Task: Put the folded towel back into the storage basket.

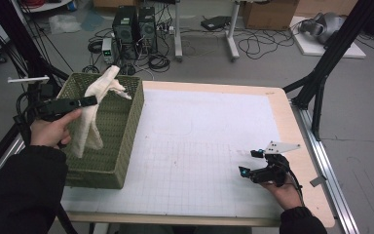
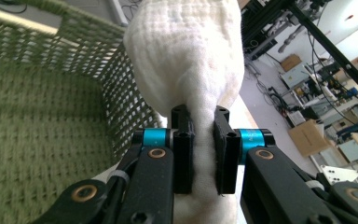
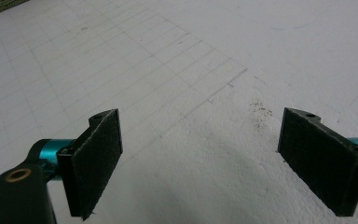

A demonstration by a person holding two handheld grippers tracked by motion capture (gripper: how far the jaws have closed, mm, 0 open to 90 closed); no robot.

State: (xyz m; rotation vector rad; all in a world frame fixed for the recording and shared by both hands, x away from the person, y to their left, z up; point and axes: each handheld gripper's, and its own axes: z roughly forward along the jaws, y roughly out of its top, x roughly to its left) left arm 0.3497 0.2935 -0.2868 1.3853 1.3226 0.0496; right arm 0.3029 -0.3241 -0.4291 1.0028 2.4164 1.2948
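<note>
High view shows the left tongs (image 1: 88, 101) clamped on a white cloth (image 1: 95, 109) hanging over the green basket (image 1: 126, 127) at the left, right tongs (image 1: 251, 162) apart, and the cloth might snag on the rim.

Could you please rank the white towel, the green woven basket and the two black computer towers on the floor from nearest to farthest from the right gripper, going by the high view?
From the right gripper, low at the right:
1. Green woven basket, across the mat at the left.
2. White towel, clamped by the left gripper above the basket.
3. Black computer towers, on the floor beyond the table.
</note>
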